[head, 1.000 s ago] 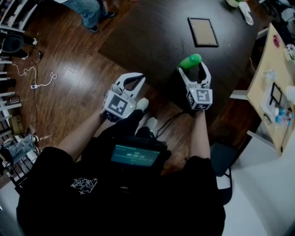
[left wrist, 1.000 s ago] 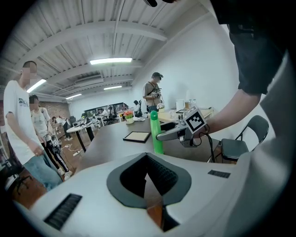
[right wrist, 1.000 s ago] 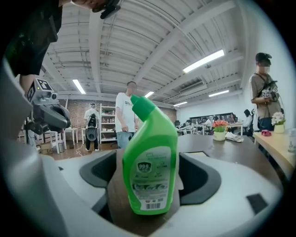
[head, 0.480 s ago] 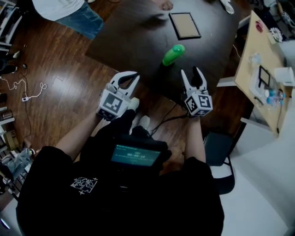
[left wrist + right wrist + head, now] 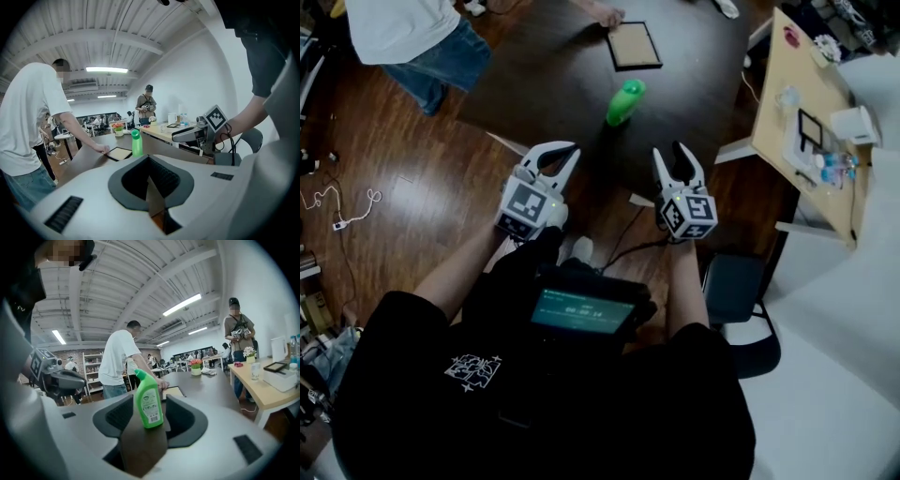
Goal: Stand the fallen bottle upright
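Green plastic, tall and flat-sided with a slanted neck and a white label: the cleaner bottle [image 5: 624, 101] stands upright on the dark brown worktop [image 5: 694, 103], close to its near edge, cap uppermost. The right tongs [image 5: 669, 152] are held just short of that edge, pointing towards the bottle. Their jaws are about half apart and closing, with nothing between the pads, and the bottle stands clear beyond their tips. The left tongs [image 5: 570, 150] are beside them, over the wooden floor [image 5: 422, 187], jaws together at the tips and empty. Towards the worktop's far edge lies a flat dark-framed panel [image 5: 635, 45], with a person's hand [image 5: 605, 14] at it.
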A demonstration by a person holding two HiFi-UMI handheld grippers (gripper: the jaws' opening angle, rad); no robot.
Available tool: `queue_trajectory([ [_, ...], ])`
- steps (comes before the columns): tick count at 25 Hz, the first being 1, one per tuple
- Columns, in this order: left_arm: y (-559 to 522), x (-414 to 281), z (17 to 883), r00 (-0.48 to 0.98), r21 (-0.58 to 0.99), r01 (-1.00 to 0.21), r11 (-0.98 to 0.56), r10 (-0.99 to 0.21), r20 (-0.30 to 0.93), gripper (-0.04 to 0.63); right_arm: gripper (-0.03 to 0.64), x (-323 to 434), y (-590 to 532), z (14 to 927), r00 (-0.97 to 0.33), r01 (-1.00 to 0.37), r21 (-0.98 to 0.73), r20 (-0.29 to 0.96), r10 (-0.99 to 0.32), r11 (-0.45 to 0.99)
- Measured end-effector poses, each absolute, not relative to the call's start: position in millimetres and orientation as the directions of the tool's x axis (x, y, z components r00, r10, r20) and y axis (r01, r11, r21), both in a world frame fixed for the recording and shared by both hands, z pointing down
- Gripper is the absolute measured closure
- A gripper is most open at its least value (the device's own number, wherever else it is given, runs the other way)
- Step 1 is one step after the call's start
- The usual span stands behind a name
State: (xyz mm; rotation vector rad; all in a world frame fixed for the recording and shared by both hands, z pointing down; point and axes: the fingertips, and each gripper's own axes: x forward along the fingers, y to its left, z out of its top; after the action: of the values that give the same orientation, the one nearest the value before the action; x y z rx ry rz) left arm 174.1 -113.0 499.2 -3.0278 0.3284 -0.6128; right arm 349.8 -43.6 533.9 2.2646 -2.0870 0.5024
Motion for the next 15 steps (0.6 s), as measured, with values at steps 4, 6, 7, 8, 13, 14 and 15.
queue_trajectory([
  [4,-94.6,171.0,493.3,0.915,-0.045,-0.206,-0.977,-0.209,0.346,0.594,0.386,330.0,-16.6,522.9,0.061,-0.973,-0.2,0.245,-0.968,-0.112],
  [6,-101.5,176.7,493.2,0.92,-0.023,-0.202,-0.979,-0.198,0.339,0.594,0.403,328.9,-13.1,517.0,0.076,-0.967,-0.22,0.244,-0.967,-0.131],
  [7,-103.7,178.7,492.4,0.922,-0.013,-0.2,-0.98,-0.193,0.335,0.594,0.405,326.8,-9.7,512.4,0.083,-0.963,-0.229,0.238,-0.968,-0.14],
  [8,-103.5,179.3,491.4,0.924,-0.002,-0.2,-0.98,-0.189,0.332,0.594,0.439,322.5,-4.4,507.2,0.089,-0.962,-0.233,0.231,-0.969,-0.144],
  [13,-106.3,185.3,489.2,0.931,0.037,-0.2,-0.979,-0.179,0.319,0.592,0.508,301.1,8.1,488.2,0.103,-0.968,-0.203,0.211,-0.972,-0.147],
  [14,-107.9,188.1,487.1,0.933,0.042,-0.199,-0.979,-0.177,0.312,0.592,0.53,300.0,7.1,485.1,0.106,-0.969,-0.196,0.207,-0.972,-0.148],
  [15,-109.1,191.0,484.5,0.936,0.046,-0.199,-0.979,-0.176,0.305,0.592,0.542,299.7,5.9,481.9,0.109,-0.971,-0.19,0.202,-0.973,-0.148],
])
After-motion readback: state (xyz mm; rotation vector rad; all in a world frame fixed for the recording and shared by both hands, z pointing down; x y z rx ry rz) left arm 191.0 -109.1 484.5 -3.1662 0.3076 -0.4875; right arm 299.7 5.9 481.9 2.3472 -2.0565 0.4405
